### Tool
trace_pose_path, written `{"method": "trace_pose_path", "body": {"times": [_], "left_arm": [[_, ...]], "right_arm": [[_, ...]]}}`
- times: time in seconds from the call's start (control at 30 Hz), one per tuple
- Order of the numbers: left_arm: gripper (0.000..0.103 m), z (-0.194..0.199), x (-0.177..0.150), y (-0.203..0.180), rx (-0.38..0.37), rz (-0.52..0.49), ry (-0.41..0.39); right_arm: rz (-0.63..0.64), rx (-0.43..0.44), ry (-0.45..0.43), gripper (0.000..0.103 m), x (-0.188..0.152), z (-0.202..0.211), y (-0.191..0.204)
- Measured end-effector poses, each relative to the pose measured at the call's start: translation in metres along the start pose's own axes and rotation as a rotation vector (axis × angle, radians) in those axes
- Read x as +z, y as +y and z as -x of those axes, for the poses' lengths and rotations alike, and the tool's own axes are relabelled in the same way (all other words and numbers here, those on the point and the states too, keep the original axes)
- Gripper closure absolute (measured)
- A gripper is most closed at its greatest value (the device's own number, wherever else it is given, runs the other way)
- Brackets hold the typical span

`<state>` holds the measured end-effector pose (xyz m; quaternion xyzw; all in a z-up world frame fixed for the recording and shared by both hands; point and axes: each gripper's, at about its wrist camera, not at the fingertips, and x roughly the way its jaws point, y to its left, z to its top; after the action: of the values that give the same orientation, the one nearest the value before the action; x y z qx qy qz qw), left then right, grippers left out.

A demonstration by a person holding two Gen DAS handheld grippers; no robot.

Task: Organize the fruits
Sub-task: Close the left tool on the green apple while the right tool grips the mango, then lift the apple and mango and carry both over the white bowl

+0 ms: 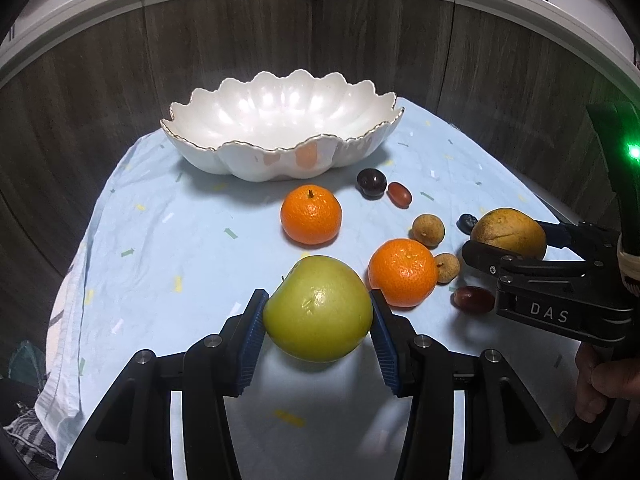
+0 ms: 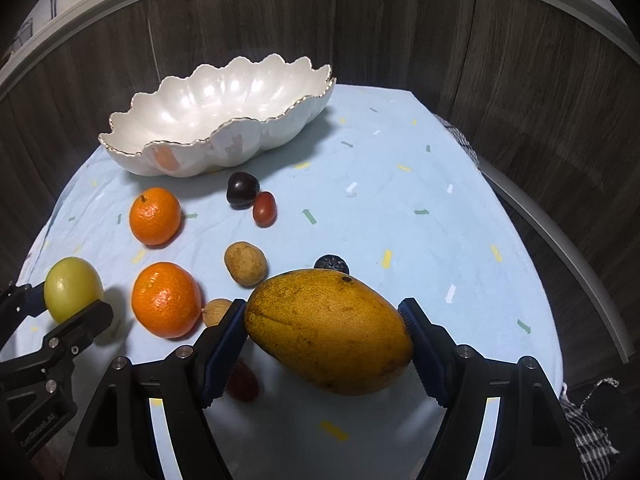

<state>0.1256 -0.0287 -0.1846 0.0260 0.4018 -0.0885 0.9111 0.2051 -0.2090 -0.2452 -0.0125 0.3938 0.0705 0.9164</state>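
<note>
The left gripper (image 1: 318, 318) has its jaws clamped on a green apple (image 1: 318, 314), one blue ribbed pad on each flank at the widest girth. The shadow beneath suggests the apple sits just clear of the desk (image 1: 160, 240), though contact cannot be ruled out. The grip across the middle appears chosen to stop the round fruit rolling out.

The right gripper (image 2: 322, 332) has its jaws closed on a mango (image 2: 328, 330), the pads bearing on its two long ends. The mango lies tilted between them, and its shadow falls on the cloth below. Holding it lengthwise explains the wide jaw setting.

The scalloped white bowl (image 1: 276, 160) with gilt rim stands at the far side of the desk and is empty. It is judged the destination, since nothing else on the desk could hold fruit.

Remaining loose on the blue cloth, between the grippers and the bowl:
- two mandarins (image 1: 311, 215) (image 1: 402, 273), well apart from the bowl;
- two brown longans (image 1: 428, 231), just beside the nearer mandarin;
- a dark plum (image 1: 371, 184), touching or just beside a red grape (image 1: 399, 195);
- a small dark berry (image 2: 331, 264) behind the mango;
- another red grape (image 1: 474, 299) beneath the right gripper.

Judgement: both large fruits are secured, carry to bowl pending. The smaller fruits are unsorted.
</note>
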Motion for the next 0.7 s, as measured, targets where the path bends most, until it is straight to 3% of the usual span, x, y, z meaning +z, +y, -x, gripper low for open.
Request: {"method": "trace_pose_path", "body": {"times": [0.7], "left_arm": [[0.054, 0.026, 0.025, 0.014, 0.04, 0.05, -0.04]], "right_arm": [[0.002, 0.034, -0.059, 0.027, 0.023, 0.032, 0.011]]}}
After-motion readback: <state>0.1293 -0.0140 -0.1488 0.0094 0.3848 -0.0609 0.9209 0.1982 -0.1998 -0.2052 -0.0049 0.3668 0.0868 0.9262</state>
